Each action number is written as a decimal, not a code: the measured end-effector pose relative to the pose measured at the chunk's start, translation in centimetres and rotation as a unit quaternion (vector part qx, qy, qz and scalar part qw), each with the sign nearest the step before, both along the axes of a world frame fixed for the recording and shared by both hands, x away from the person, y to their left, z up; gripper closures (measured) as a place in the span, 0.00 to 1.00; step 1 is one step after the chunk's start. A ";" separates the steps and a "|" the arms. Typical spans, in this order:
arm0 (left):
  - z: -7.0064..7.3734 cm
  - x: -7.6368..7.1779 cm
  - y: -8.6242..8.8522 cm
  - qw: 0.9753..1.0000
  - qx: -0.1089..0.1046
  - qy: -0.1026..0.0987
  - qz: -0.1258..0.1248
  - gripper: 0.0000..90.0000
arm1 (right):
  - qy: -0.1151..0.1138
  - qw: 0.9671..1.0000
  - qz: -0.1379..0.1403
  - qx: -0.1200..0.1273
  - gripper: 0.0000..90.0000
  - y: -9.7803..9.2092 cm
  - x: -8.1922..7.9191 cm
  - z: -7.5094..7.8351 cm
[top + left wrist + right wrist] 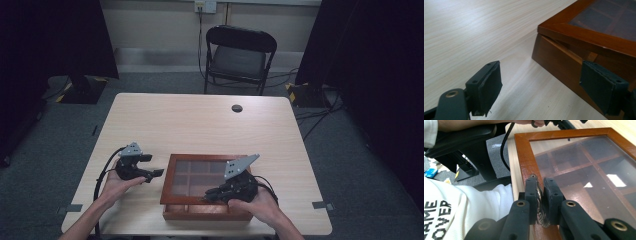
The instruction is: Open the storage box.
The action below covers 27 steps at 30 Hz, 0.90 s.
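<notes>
Right gripper view: the right gripper (540, 195) has its two black jaws pinched tight on a small metal latch (539, 202) at the front rim of the wooden box's glass-paned lid (584, 167), which is raised a crack (a gap shows under its corner in the left gripper view). The wooden box (207, 212) sits near the table's (200, 120) front edge. The left gripper (540, 86) hangs beside the box's left side, jaws spread wide, holding nothing.

I'm seeing one wooden box (206, 210) on one table (190, 120), two grippers in my view, and one folding chair (238, 57) beyond.
</notes>
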State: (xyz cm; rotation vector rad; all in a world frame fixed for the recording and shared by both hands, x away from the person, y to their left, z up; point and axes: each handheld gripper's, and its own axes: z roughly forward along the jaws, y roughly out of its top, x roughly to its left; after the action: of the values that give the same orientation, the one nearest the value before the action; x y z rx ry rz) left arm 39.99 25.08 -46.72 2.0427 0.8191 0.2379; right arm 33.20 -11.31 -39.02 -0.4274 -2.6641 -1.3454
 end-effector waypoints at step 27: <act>1.6 -2.3 -3.6 0.995 -0.029 -0.056 -0.073 0.25 | -0.018 1.000 -0.008 0.007 0.92 -0.1 1.2 3.1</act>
State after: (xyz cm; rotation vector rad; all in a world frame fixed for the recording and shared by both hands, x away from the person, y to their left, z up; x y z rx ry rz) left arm 37.67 21.44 -45.11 2.0041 0.5985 0.2422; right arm 34.39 -11.44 -35.93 -0.4271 -2.6835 -1.3883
